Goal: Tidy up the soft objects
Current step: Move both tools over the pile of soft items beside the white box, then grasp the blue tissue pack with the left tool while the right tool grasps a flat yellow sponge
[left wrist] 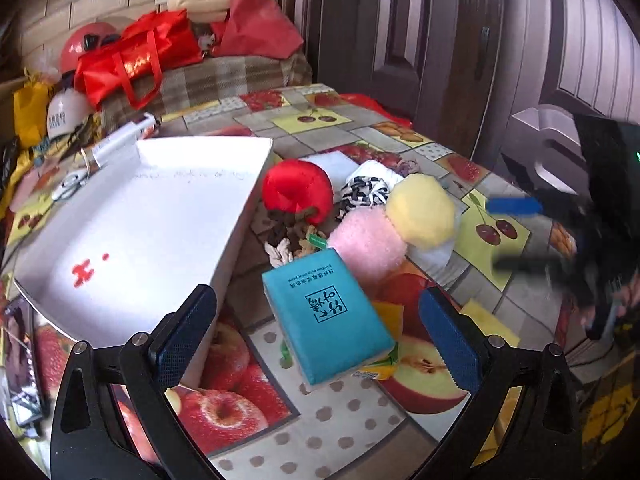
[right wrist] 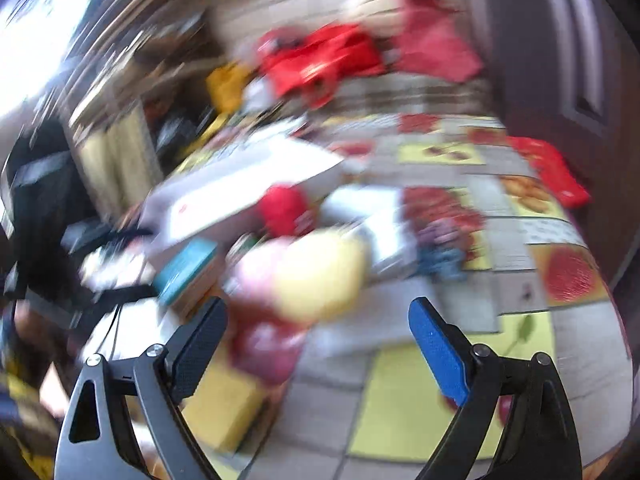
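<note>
Beside one white box (left wrist: 132, 216): one red plush (left wrist: 298, 190), two pompoms (left wrist: 420, 210).

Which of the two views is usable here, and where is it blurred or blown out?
Left wrist view: sharp on the teal tissue pack; only the right gripper at its edge smears. Right wrist view: motion-blurred throughout, glare top left; only its own fingers sharp.

**Item Count**

- White box (left wrist: 132, 216): one.
- Red plush apple (left wrist: 298, 190): one.
- Pink plush ball (left wrist: 368, 242): one.
- Yellow plush ball (left wrist: 420, 210): one.
- Teal tissue pack (left wrist: 326, 316): one.
- Black-and-white cloth (left wrist: 366, 190): one.
- Knotted rope toy (left wrist: 280, 250): one.
- Red bags behind the surface (left wrist: 136, 60): two.
</note>
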`<state>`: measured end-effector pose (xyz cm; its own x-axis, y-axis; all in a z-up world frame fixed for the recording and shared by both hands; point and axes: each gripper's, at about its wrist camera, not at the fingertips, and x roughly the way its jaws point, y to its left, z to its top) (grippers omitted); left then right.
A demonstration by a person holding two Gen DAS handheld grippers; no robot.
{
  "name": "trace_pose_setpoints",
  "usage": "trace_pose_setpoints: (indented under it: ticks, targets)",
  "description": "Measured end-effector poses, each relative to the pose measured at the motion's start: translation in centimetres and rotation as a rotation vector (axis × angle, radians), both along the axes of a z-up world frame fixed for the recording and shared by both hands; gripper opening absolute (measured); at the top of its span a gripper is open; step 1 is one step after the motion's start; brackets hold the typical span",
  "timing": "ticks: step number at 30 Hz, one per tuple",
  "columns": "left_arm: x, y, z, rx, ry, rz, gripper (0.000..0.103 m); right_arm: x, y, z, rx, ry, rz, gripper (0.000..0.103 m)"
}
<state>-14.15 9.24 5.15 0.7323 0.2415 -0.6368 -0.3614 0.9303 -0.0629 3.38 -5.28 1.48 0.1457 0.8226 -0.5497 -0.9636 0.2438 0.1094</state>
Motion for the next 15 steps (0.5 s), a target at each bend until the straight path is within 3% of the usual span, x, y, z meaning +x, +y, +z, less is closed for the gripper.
trace_pose_setpoints:
  ticks: [8, 10, 11, 14, 15]
  targets:
    - [1.8, -0.9, -1.4, 0.018, 0.093, 0.008, 0.096, -4.8, 1.7, -2.8, -0.194, -0.008, 0.198, 0.091]
    - [2.3, -1.1, -2.0, 0.043, 0.126, 0.017, 0.076, -5.7, 2.3, -3.5, -0.234, -0.039, 0.212, 0.091]
    - [2.5, -1.1, -2.4, 0.041, 0.141, 0.024, 0.065, -6.1, 2.8, -4.2, -0.265, -0.055, 0.218, 0.083]
    - [2.0, -0.9, -2.3, 0.03, 0.108, 0.028, 0.061, -6.2, 3.5, -5.5, -0.324, -0.059, 0.233, 0.047]
    - [1.8, -0.8, -2.1, 0.028, 0.096, 0.029, 0.06, -6.5, 3.2, -5.5, -0.326, -0.07, 0.23, 0.045]
